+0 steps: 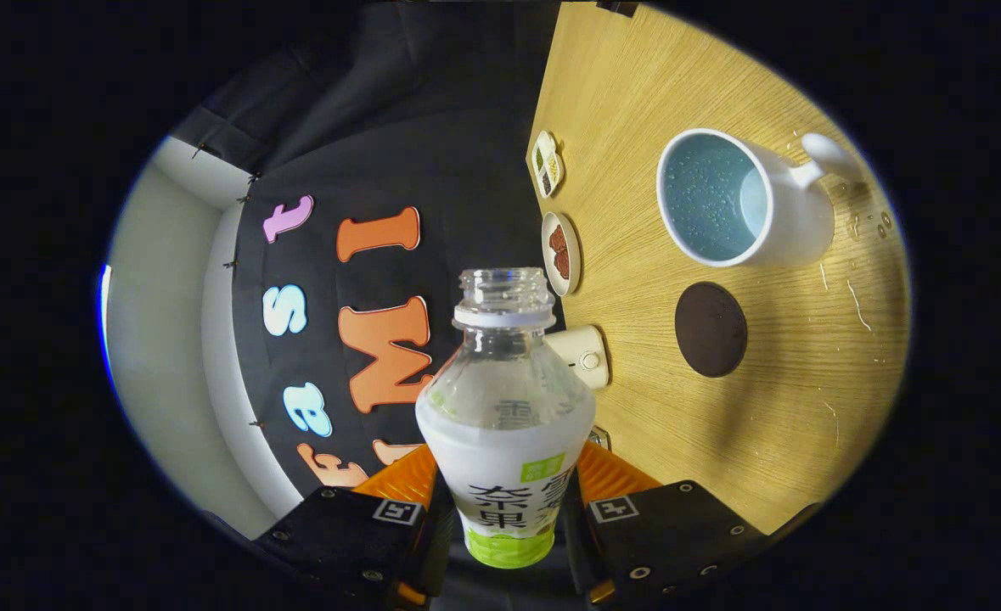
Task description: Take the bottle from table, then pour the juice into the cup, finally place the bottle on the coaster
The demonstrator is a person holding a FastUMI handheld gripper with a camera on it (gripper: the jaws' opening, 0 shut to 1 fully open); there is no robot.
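With the gripper [504, 509] clamped on both sides of the uncapped clear plastic bottle with a white-and-green label [504, 407], bring its mouth over the white blue-lined mug [742, 199] mid-table, tipping slowly, clear of the round dark coaster [711, 329].

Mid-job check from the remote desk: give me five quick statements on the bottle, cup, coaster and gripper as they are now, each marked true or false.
1. The gripper has both fingers pressed on the bottle. True.
2. The bottle's cap is screwed on. False: its neck is open, with no cap on it.
3. The bottle already stands on the coaster. False: the dark round coaster lies bare on the table, and the bottle is between the fingers.
4. The cup has a handle and droplets on its inner wall. True.
5. The cup sits on the coaster. False: it stands on the table beside the coaster, apart from it.
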